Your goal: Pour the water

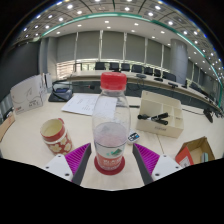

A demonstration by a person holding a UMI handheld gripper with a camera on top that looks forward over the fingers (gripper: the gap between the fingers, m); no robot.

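We look across a pale tabletop [30, 150] in a large meeting room with a curved row of desks and dark chairs [130, 68] under the windows. Nearest us, a clear plastic bottle with a red cap [114, 110] stands upright ahead of the fingers. In front of it sits a clear cup on a red base [109, 145], between the magenta pads [76, 157] of our hand-held gripper [110, 160]; we cannot tell whether the fingers press on it. Left of the cup stands a patterned mug [55, 135]. Right of the bottle lies a beige tray [160, 113], and nearer, an open cardboard box [195, 152]. Papers [82, 104] lie behind.
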